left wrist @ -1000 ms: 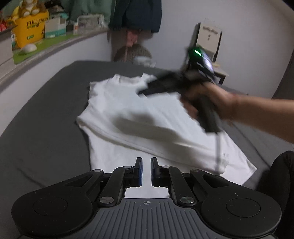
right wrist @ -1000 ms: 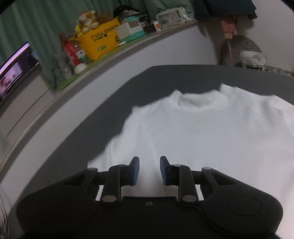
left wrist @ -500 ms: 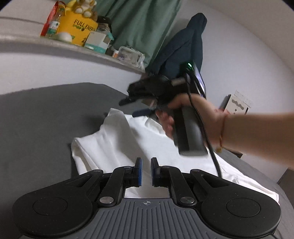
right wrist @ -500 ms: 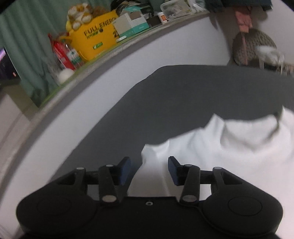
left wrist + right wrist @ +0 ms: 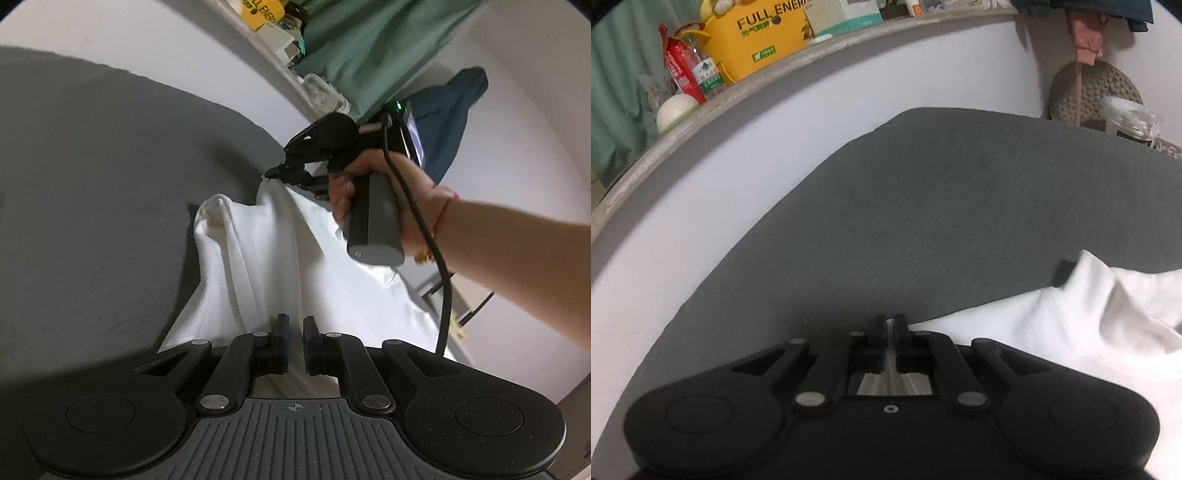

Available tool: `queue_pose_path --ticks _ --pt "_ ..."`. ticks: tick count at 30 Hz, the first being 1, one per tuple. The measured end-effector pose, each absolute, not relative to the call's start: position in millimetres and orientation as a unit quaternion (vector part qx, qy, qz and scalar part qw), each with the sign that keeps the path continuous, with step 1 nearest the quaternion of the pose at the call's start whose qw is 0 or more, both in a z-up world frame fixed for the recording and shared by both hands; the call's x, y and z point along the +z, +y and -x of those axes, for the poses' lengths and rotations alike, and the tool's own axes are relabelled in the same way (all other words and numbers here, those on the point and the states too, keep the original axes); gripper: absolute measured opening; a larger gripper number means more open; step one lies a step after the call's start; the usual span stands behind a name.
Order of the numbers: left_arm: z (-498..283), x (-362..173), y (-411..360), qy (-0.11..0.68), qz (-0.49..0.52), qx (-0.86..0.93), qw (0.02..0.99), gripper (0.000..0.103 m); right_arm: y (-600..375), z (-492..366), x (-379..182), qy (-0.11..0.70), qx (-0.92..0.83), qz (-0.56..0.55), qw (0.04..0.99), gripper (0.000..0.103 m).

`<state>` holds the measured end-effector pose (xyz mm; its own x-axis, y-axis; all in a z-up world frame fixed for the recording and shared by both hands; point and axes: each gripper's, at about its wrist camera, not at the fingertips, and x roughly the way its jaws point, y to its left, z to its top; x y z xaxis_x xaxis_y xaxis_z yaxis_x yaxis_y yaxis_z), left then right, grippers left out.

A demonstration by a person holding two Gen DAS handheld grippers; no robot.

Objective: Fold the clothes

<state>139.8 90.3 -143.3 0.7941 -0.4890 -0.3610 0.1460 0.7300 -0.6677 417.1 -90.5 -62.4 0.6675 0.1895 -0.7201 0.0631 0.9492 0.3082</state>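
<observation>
A white T-shirt [image 5: 266,254] lies on the dark grey bed [image 5: 92,177]. My left gripper [image 5: 294,332] is shut on the shirt's near edge, cloth pinched between its blue pads. My right gripper [image 5: 273,173], seen in the left wrist view, is shut on the shirt's far corner and lifts it off the bed, so the cloth hangs in folds between the two grippers. In the right wrist view my right gripper [image 5: 890,325] holds white cloth between its nearly closed jaws, with the rest of the shirt [image 5: 1089,332] bunched to the right.
A white wall with a shelf [image 5: 701,103] runs along the bed's far side, carrying a yellow box [image 5: 757,37], bottles and boxes. A green curtain [image 5: 369,48] and a dark garment [image 5: 450,122] hang behind. A round knobbly cushion [image 5: 1097,96] stands at the far right.
My right gripper went from open over the shirt to shut on its far corner, and lifted it. The left gripper stayed shut on the near edge and swung left.
</observation>
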Motion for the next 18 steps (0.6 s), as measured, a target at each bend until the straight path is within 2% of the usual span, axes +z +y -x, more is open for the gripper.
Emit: queue_pose_path --ticks 1,3,4,8,14,18 --pt "-139 -145 90 0.264 0.327 -0.179 0.890 0.007 -94 -414 -60 0.405 0.038 -0.163 0.899 0.011" --pt "-140 -146 88 0.262 0.330 -0.178 0.889 0.007 -110 -400 -50 0.391 0.044 -0.178 0.902 0.033" --pt "-140 -146 87 0.262 0.329 -0.177 0.890 0.007 -120 -390 -43 0.380 0.049 -0.185 0.905 0.036" --pt "-143 -140 78 0.269 0.304 -0.169 0.898 0.007 -164 -323 -24 0.398 0.099 -0.198 0.890 0.037" --pt "-122 -109 70 0.249 0.250 -0.175 0.919 0.008 -215 -151 -27 0.457 0.115 -0.110 0.875 0.036" --pt "-105 -99 61 0.284 0.251 -0.173 0.909 0.008 -241 -66 -38 0.462 0.081 -0.152 0.870 0.036"
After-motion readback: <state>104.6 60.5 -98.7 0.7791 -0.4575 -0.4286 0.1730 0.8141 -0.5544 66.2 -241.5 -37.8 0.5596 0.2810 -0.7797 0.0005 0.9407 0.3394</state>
